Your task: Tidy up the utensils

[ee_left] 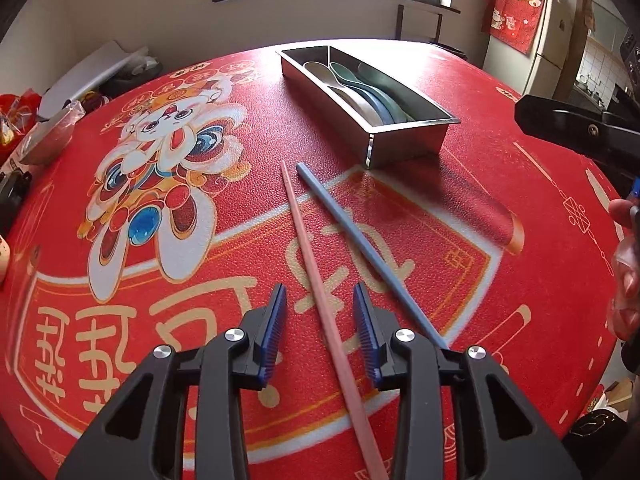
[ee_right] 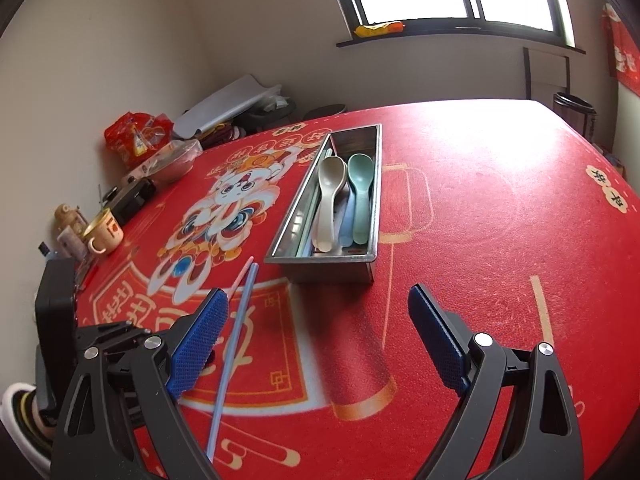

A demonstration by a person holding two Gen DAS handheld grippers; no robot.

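A pink chopstick (ee_left: pixel 308 248) and a blue chopstick (ee_left: pixel 360 244) lie side by side on the red printed tablecloth (ee_left: pixel 500 200). My left gripper (ee_left: pixel 320 292) hangs low over them, open, with the pink chopstick running between its blue pads (ee_left: pixel 276 320) untouched; the blue one passes just outside the right pad. Beyond stands a steel utensil tray (ee_left: pixel 408 142) holding pastel spoons (ee_left: pixel 360 88). In the right wrist view my right gripper (ee_right: pixel 316 292) is wide open and holds nothing, short of the tray (ee_right: pixel 328 270); the blue chopstick (ee_right: pixel 236 328) lies by its left pad.
Along the table's left edge sit a mug (ee_right: pixel 105 234), a black box (ee_right: pixel 132 200) and red snack bags (ee_right: pixel 136 136). A fridge (ee_left: pixel 532 40) stands far right. A person's hand (ee_left: pixel 626 264) shows at the right edge. A chair (ee_right: pixel 548 68) is behind the table.
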